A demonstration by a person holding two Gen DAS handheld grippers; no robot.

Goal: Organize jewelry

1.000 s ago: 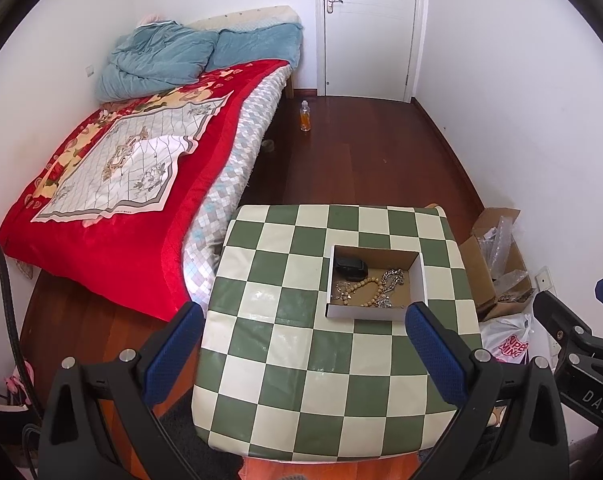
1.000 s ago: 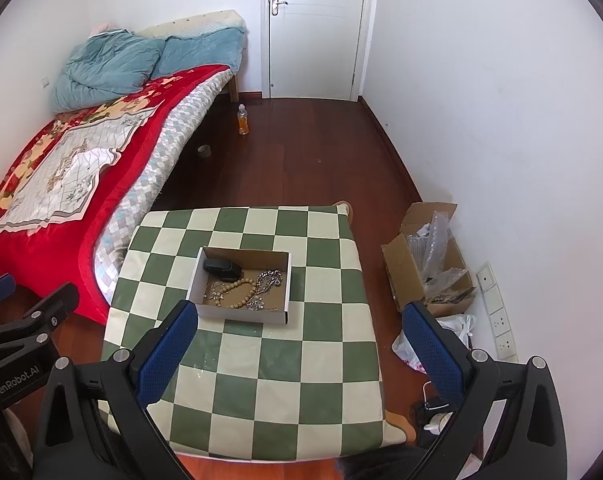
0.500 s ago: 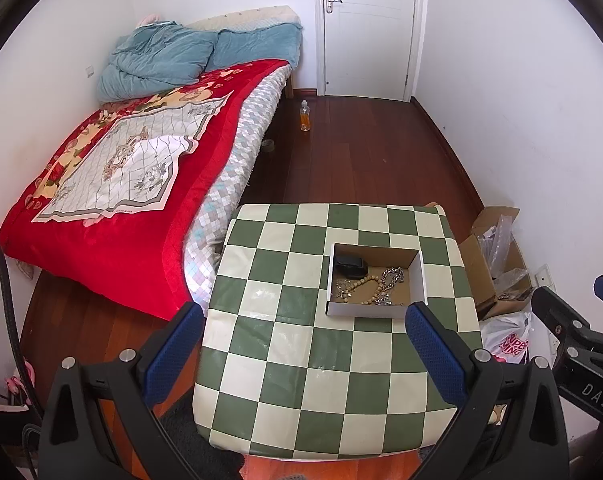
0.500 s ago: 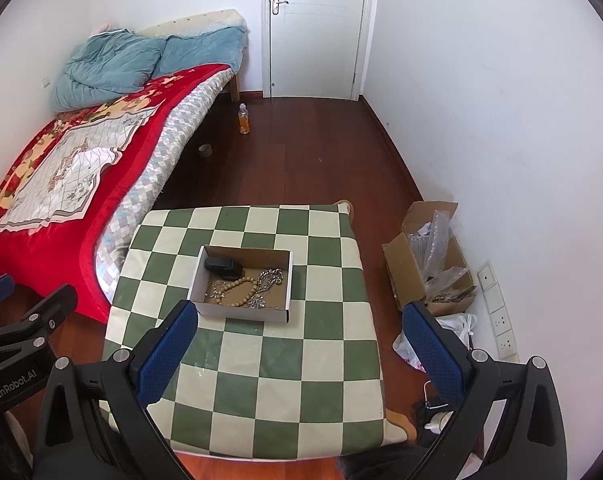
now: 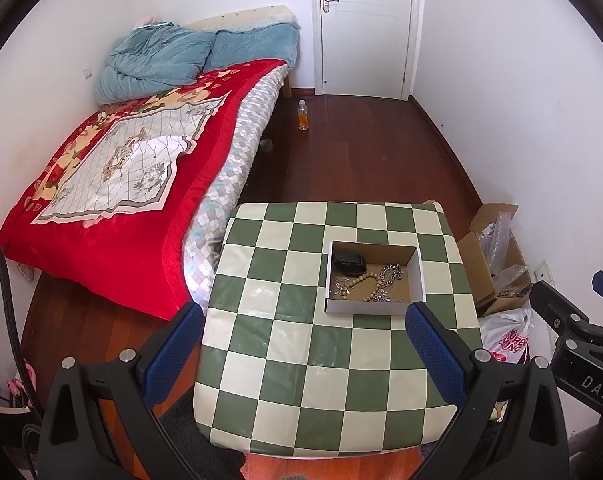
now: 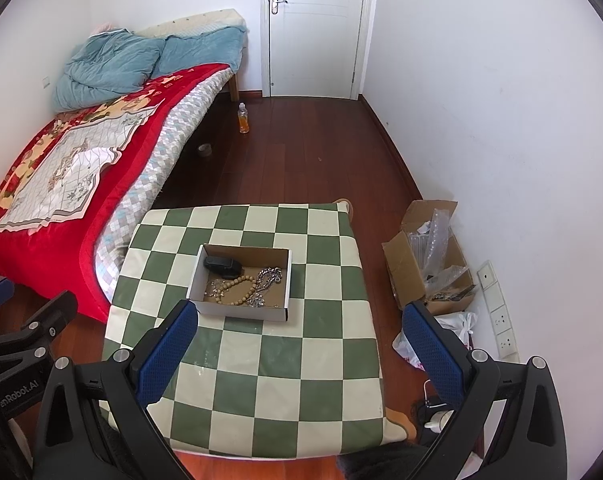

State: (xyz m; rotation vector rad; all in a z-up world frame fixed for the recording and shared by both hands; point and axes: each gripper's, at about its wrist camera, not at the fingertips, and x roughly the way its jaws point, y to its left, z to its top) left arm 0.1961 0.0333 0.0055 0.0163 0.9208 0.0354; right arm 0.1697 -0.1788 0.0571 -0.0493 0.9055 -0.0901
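Observation:
A shallow white cardboard box (image 5: pixel 375 306) (image 6: pixel 237 312) sits on the green-and-cream checkered table (image 5: pixel 285 360) (image 6: pixel 325 360). Inside lie a wooden bead bracelet (image 5: pixel 363 280) (image 6: pixel 237 282), silver chains (image 5: pixel 391 272) (image 6: pixel 271 276) and a black item (image 5: pixel 348 261) (image 6: pixel 222 265). My left gripper (image 5: pixel 303 344) is open and empty, held above the table's near side, short of the box. My right gripper (image 6: pixel 301 344) is open and empty, above the table to the right of the box.
A bed with a red quilt (image 5: pixel 113 184) stands left of the table. A bottle (image 5: pixel 302 116) stands on the wooden floor. An open cardboard box with plastic wrap (image 6: pixel 429 264) and a plastic bag (image 5: pixel 505 340) lie by the right wall.
Both grippers have drifted slightly; the box sits a little higher in both views. Jaws stay open and nothing was picked up.

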